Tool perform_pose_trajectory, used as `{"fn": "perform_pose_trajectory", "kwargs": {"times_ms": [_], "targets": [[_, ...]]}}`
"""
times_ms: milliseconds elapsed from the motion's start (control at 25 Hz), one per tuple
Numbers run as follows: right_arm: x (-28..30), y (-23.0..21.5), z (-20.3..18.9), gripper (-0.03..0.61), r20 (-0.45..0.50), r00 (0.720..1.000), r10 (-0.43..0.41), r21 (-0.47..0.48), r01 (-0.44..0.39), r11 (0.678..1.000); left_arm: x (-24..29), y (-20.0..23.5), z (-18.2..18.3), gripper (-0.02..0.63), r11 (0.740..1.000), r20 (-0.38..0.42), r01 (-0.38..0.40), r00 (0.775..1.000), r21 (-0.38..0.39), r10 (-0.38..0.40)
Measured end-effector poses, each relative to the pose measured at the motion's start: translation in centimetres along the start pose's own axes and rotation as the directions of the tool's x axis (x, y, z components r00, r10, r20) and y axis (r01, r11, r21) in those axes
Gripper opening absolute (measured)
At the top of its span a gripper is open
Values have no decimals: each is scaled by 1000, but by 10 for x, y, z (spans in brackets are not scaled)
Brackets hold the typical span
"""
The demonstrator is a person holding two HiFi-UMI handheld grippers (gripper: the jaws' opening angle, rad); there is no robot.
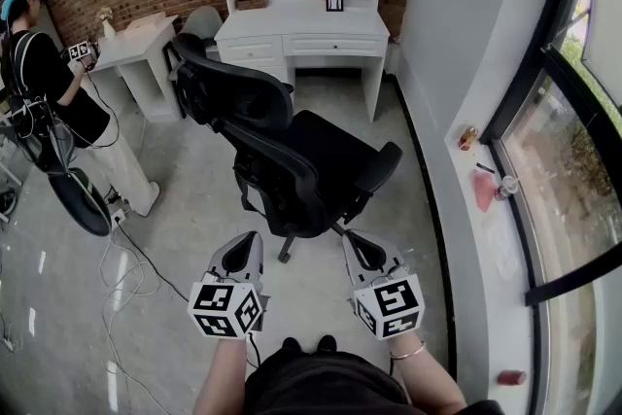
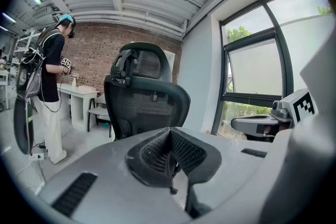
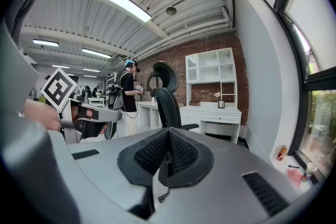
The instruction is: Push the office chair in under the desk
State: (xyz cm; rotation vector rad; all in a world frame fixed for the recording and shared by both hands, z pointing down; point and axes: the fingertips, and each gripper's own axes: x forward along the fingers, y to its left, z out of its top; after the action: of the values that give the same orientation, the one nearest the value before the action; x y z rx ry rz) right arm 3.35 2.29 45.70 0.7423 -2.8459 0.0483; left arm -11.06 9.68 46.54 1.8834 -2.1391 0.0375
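A black mesh office chair (image 1: 292,151) stands on the grey floor, pulled well out from the white desk (image 1: 301,26) against the brick wall, its backrest turned toward me. Both grippers hang side by side just short of the chair base. My left gripper (image 1: 248,243) is shut and empty; in the left gripper view the chair back (image 2: 144,94) rises straight ahead of the left gripper (image 2: 170,152). My right gripper (image 1: 355,243) is shut and empty too; from the right gripper (image 3: 168,152) the chair (image 3: 165,99) stands ahead left, the desk (image 3: 218,113) beyond it.
A person (image 1: 53,102) stands at the left by a second white desk (image 1: 136,49), with cables (image 1: 117,277) on the floor. A white wall ledge (image 1: 486,209) with small items runs along the windows at the right.
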Motion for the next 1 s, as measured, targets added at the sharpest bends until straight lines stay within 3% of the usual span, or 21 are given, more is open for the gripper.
{"fn": "perform_pose_trajectory", "kwargs": {"times_ms": [360, 600, 1000], "targets": [[-4, -1, -8, 5, 0, 1000, 20, 42, -20, 999, 2, -2, -9, 9, 1000, -10, -4, 1000, -23, 3], [2, -6, -1, 5, 35, 999, -3, 62, 1, 998, -3, 14, -10, 9, 999, -25, -35, 999, 6, 36], [37, 0, 42, 5, 89, 995, -38, 34, 35, 999, -16, 86, 25, 11, 991, 13, -121, 993, 50, 121]]}}
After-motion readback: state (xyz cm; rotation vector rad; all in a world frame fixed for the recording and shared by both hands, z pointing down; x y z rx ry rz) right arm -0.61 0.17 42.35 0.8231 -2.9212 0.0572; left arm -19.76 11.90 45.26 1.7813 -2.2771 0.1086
